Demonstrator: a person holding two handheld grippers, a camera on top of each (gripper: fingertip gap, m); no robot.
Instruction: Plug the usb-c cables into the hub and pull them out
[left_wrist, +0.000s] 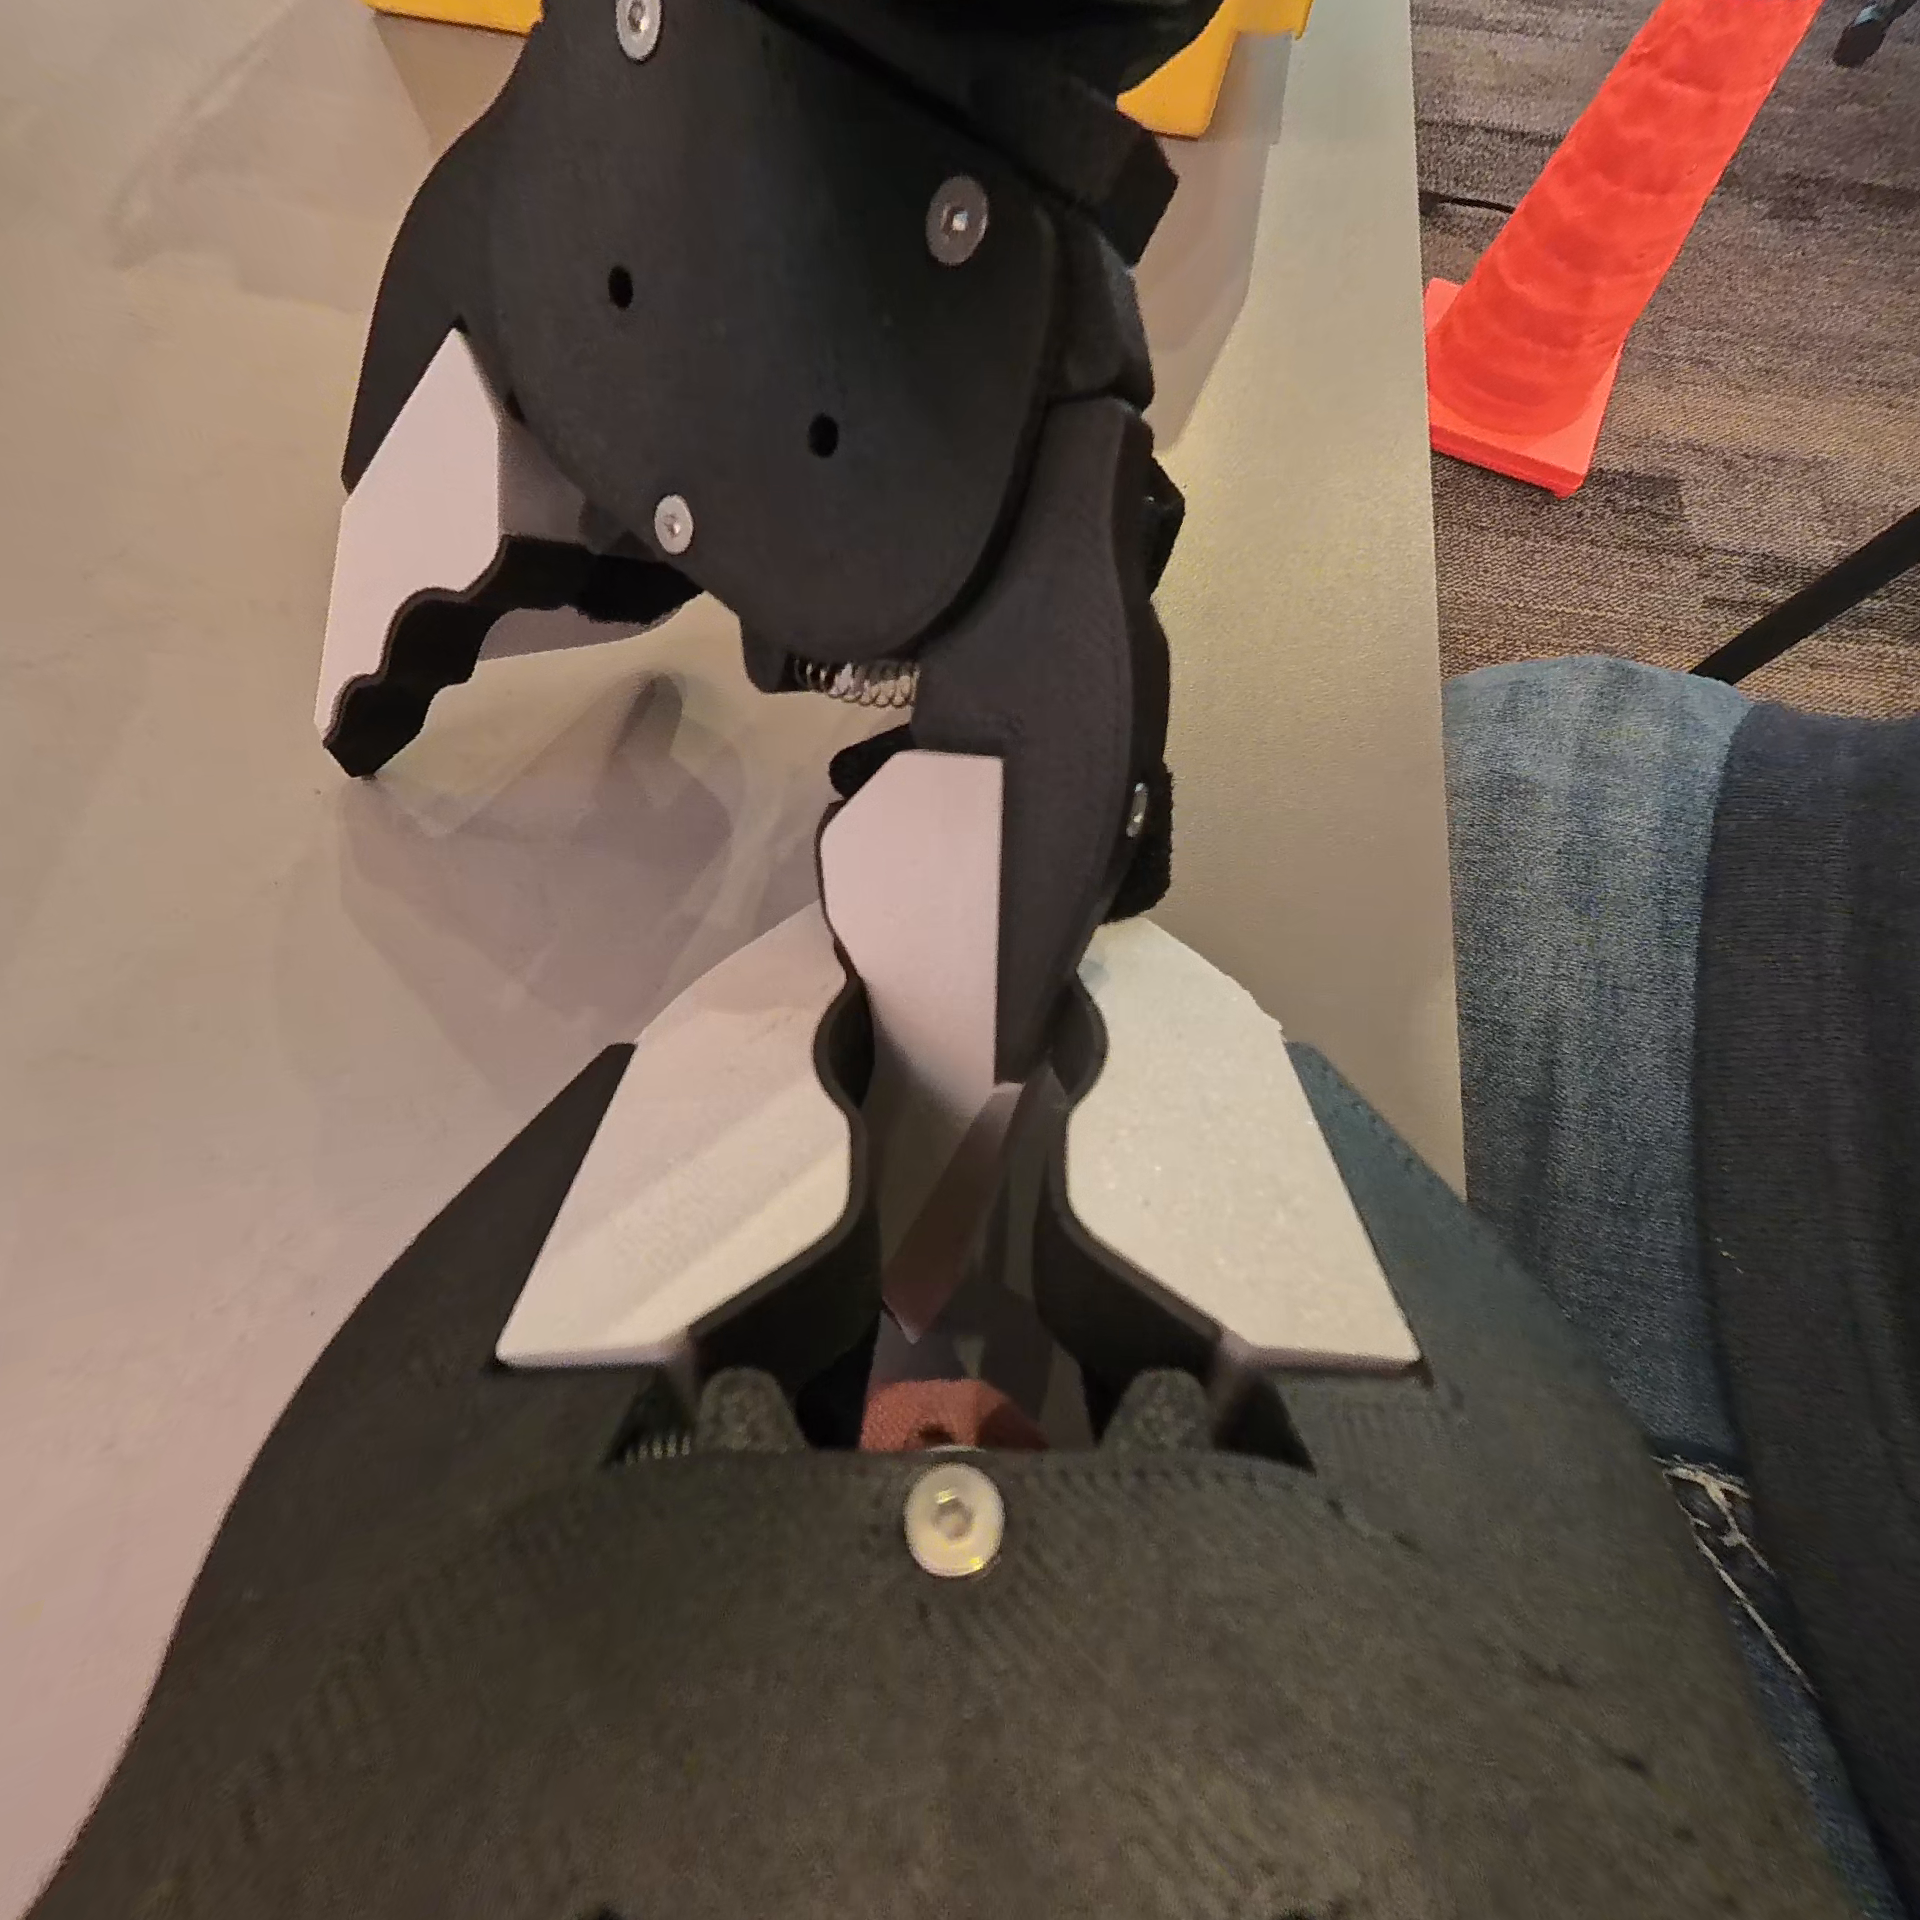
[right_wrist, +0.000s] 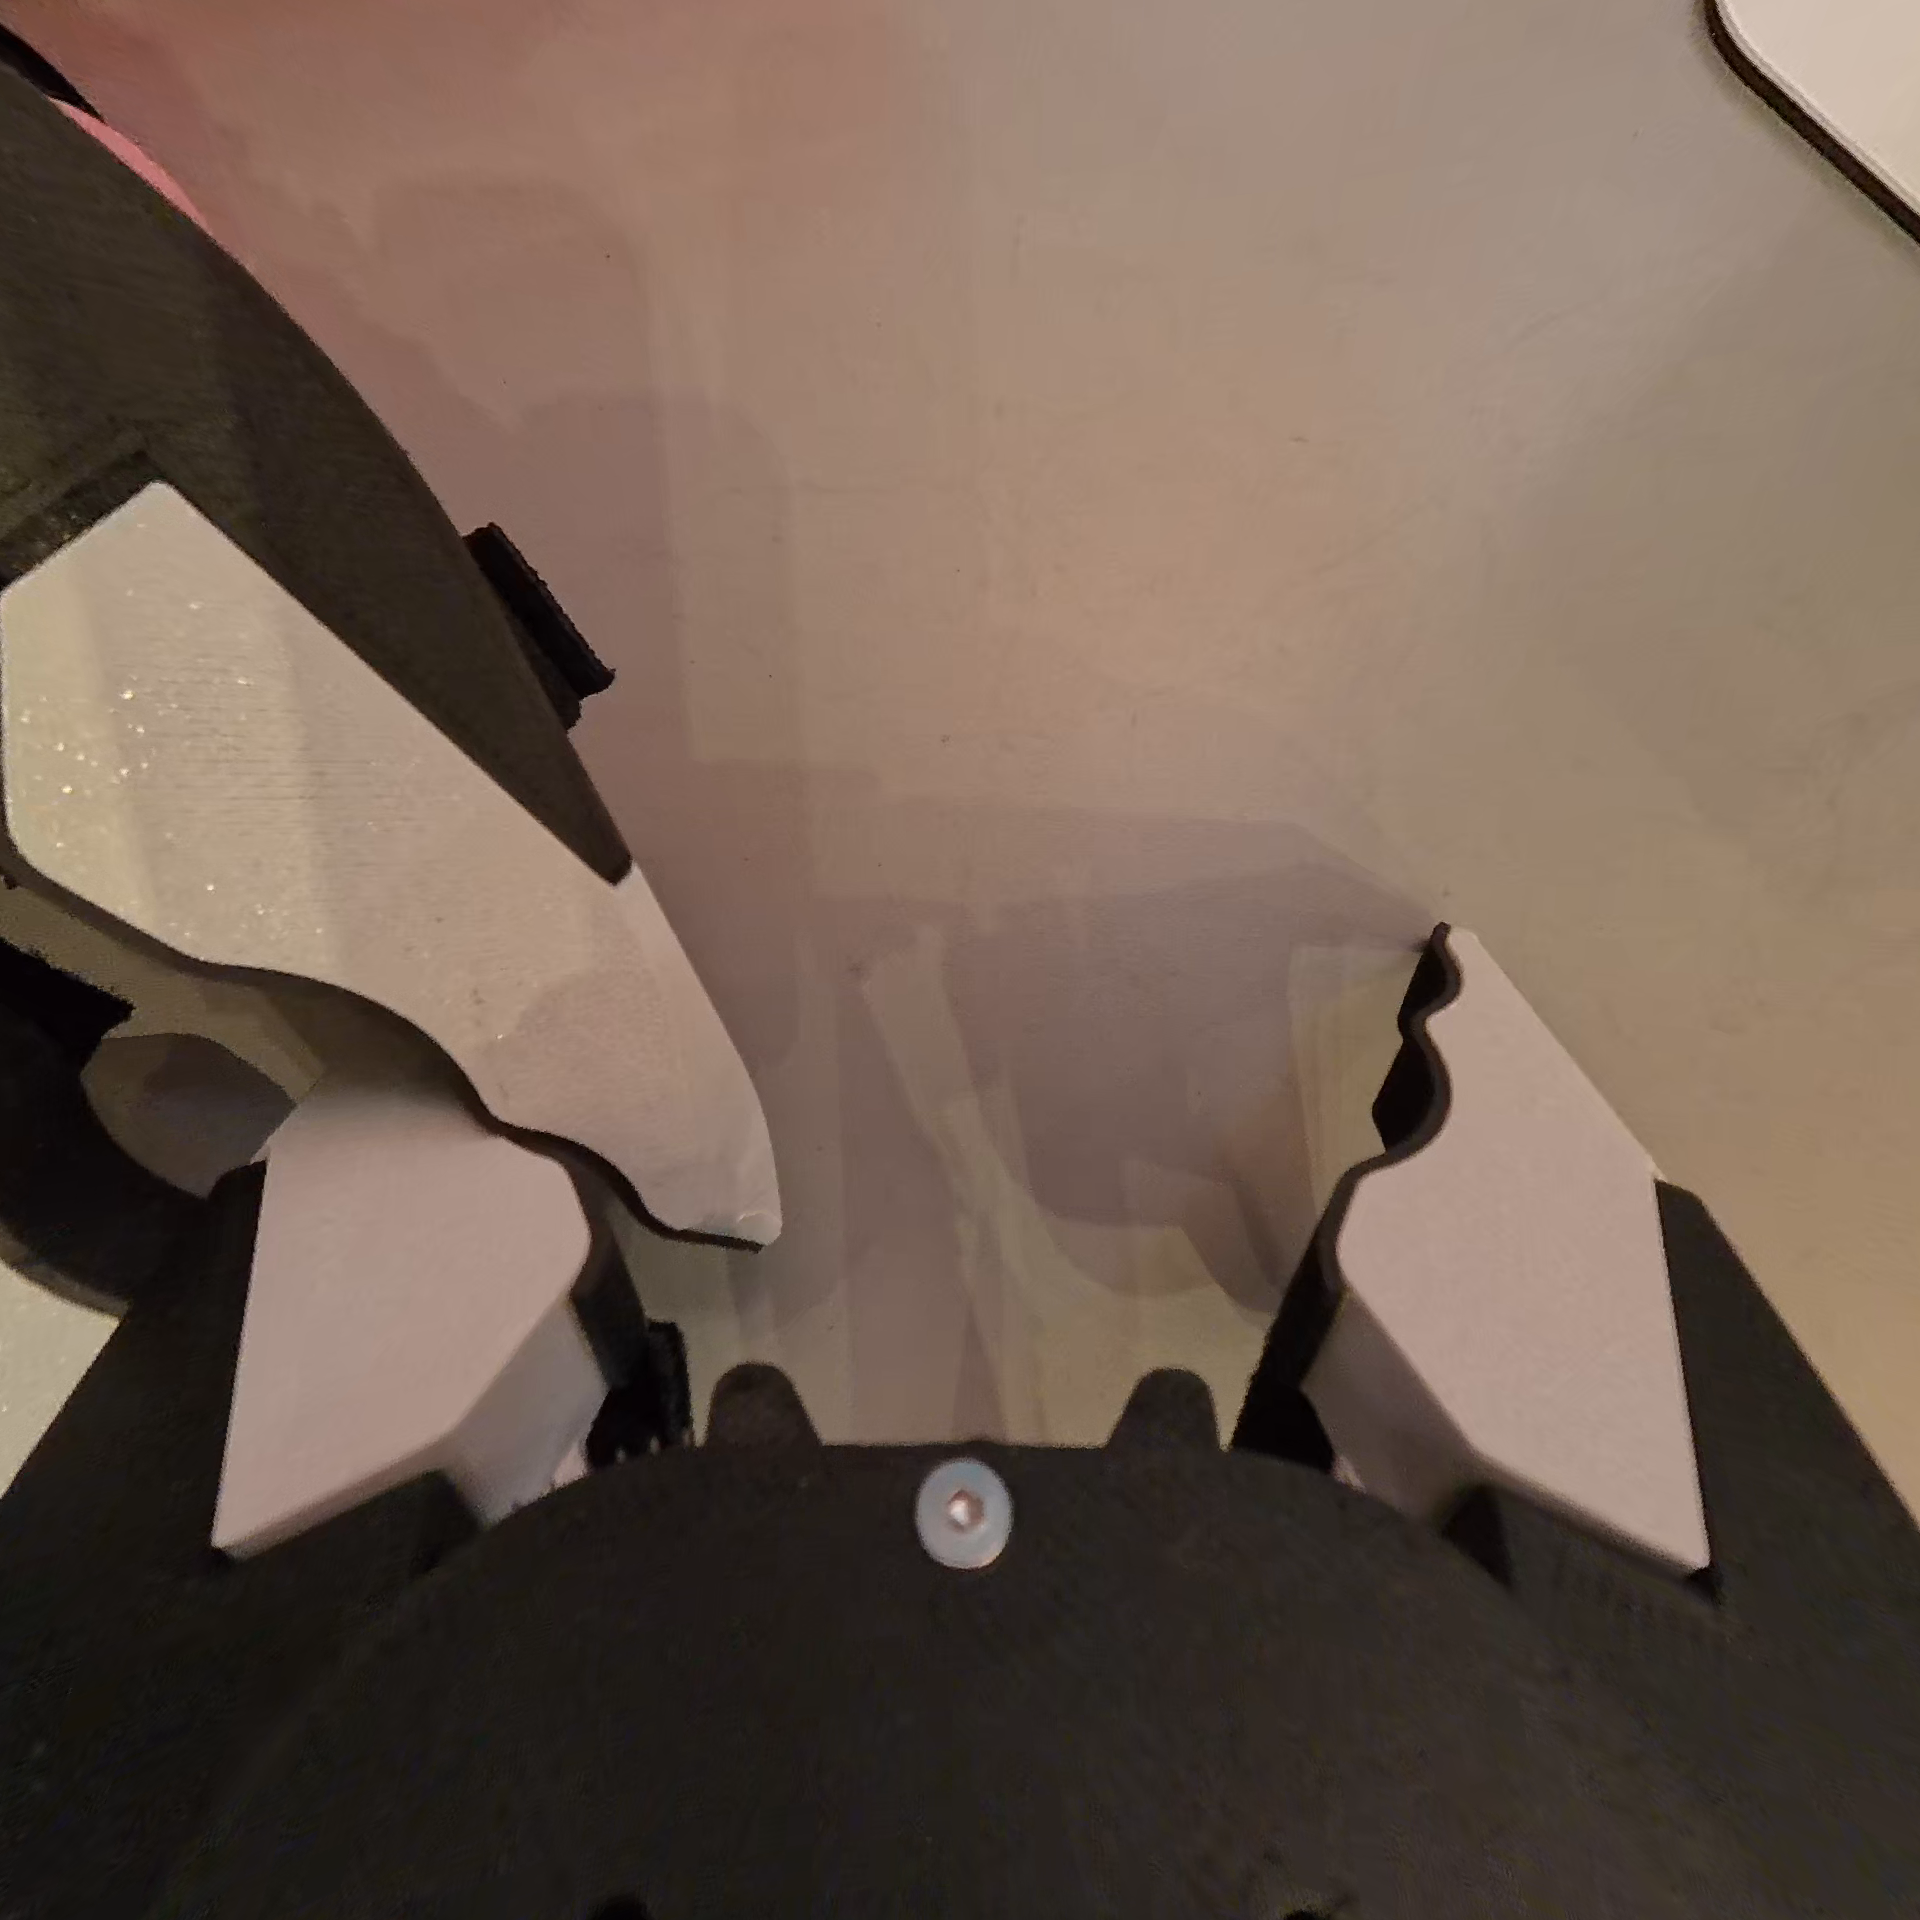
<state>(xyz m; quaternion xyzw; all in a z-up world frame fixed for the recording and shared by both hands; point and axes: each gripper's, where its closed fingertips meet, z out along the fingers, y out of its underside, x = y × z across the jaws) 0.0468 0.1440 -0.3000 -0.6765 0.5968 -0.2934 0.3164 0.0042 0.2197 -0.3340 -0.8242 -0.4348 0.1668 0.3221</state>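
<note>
No hub or usb-c cable shows in either view. In the left wrist view my left gripper (left_wrist: 966, 1039) is closed around one white finger (left_wrist: 914, 914) of the right gripper, which comes in from above. The right gripper's other finger (left_wrist: 416, 665) stands free to the left, over the beige table (left_wrist: 156, 831). In the right wrist view my right gripper (right_wrist: 987, 1091) is wide open and holds no object between its fingers. A white finger (right_wrist: 312, 810) of the left gripper crosses over its left finger (right_wrist: 416, 1330).
The table's right edge runs close by in the left wrist view. Beyond it are an orange cone (left_wrist: 1579, 239) on grey carpet and blue fabric (left_wrist: 1662, 1039). A yellow object (left_wrist: 1174, 94) lies at the table's far end. A white, dark-edged item (right_wrist: 1849, 83) sits at the right wrist view's top right.
</note>
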